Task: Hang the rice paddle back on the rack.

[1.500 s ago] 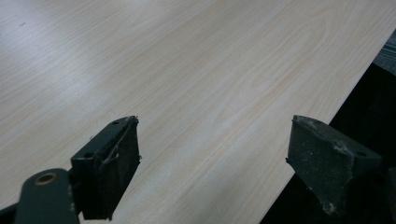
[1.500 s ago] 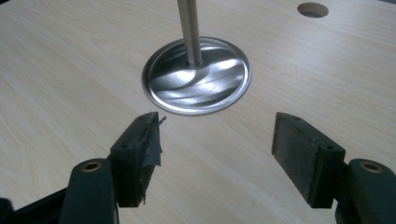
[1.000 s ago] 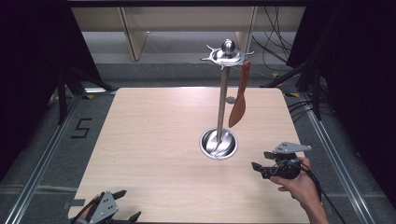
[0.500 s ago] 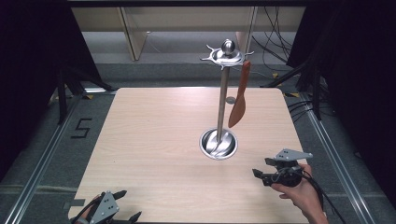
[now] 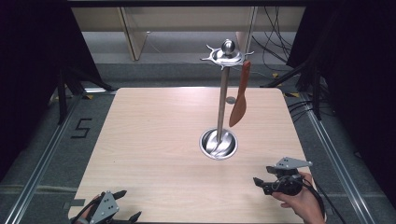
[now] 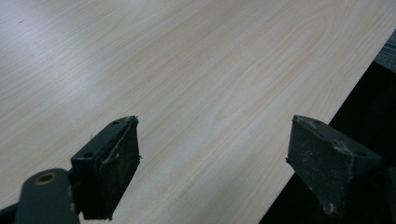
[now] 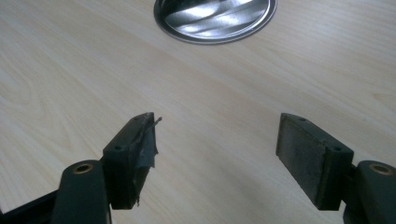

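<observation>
High view: the right gripper point(image 5: 262, 183) at lower right is spread wide, holding nothing; the spatula point(image 5: 239, 99) hangs from the stand point(image 5: 222, 107) at centre. The left gripper point(image 5: 127, 205), bottom left, is open.

Left gripper view: jaws wide over bare table point(image 6: 196, 74).

Right gripper view: jaws wide, empty; the stand's base point(image 7: 215, 18) lies at top centre.

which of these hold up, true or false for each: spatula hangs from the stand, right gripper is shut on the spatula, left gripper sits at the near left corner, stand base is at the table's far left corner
1. The wooden spatula hangs from the metal stand. True.
2. The right gripper is shut on the spatula. False: it is open and empty, over the table.
3. The left gripper sits at the table's near left corner. True.
4. The stand's round base is at the far left corner. False: it stands right of the table's middle.
</observation>
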`<state>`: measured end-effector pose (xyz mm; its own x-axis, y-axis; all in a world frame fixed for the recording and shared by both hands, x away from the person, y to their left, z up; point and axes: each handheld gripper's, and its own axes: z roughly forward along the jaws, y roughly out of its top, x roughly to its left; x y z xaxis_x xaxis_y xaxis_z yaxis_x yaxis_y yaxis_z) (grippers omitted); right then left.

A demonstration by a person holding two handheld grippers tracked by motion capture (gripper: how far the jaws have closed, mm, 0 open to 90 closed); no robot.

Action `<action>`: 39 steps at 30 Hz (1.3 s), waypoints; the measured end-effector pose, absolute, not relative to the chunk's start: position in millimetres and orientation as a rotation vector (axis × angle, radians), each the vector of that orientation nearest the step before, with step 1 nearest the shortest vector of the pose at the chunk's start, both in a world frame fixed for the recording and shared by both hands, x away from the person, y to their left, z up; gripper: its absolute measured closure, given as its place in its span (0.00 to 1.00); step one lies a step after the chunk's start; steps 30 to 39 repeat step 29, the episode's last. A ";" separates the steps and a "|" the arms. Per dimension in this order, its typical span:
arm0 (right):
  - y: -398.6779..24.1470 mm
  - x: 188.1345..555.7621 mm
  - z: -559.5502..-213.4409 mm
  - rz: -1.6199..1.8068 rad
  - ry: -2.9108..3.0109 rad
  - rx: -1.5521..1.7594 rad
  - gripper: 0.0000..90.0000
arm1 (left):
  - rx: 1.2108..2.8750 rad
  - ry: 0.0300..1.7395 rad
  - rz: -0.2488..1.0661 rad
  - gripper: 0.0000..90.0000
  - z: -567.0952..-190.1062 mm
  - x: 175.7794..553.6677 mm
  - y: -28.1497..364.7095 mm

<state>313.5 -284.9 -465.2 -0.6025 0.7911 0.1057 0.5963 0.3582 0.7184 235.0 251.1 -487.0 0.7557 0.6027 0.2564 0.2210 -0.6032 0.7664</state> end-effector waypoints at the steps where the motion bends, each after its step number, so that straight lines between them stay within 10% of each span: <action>1: -285.4 313.2 -465.6 1.072 2.378 1.226 0.33 | 2.198 0.614 0.651 0.18 -486.9 235.0 251.2; 39: -285.5 292.3 -478.3 1.057 2.378 1.246 0.33 | 2.222 0.603 0.649 0.18 -485.9 235.2 251.9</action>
